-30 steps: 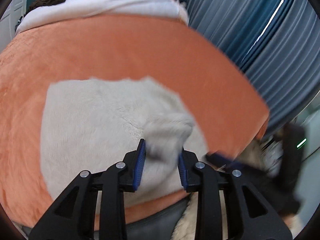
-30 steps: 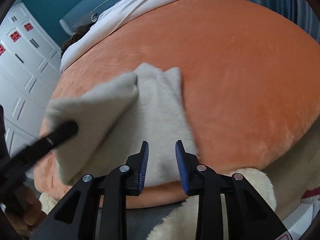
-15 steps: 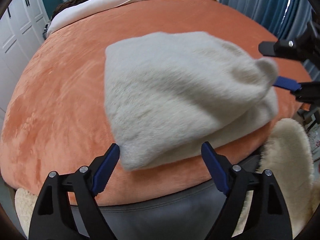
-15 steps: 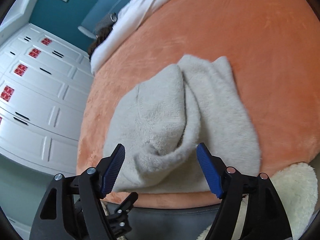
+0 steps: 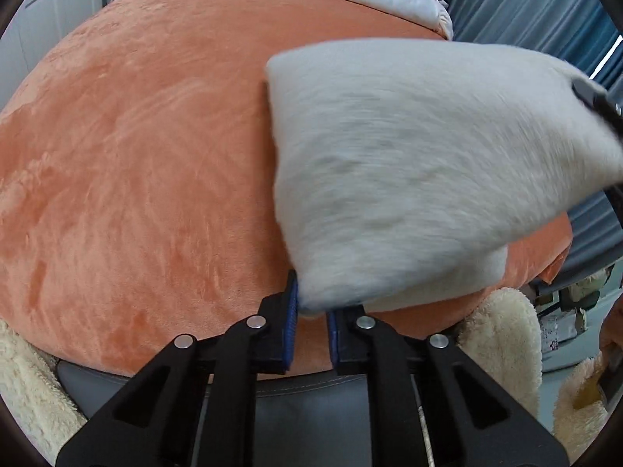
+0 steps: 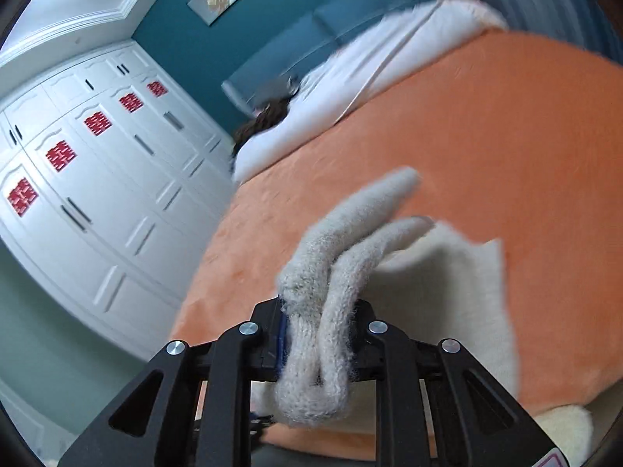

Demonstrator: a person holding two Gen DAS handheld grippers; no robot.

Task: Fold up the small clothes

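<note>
Both views are evenly and softly lit, with no hard shadows and no glare. A thin bright slit shows between the curtains (image 5: 545,11) at the right edge of the left view. The fluffy cloth (image 5: 420,163) is smeared by motion blur in both views. Fisheye distortion bends the wardrobe (image 6: 97,179) and bedspread (image 5: 136,155); corners are vignetted black.

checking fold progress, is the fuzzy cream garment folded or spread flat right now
Folded, not flat. The cream garment shows two doubled thick edges bunched in the closing right gripper; the closing left gripper pinches a lifted corner above the orange blanket.
</note>
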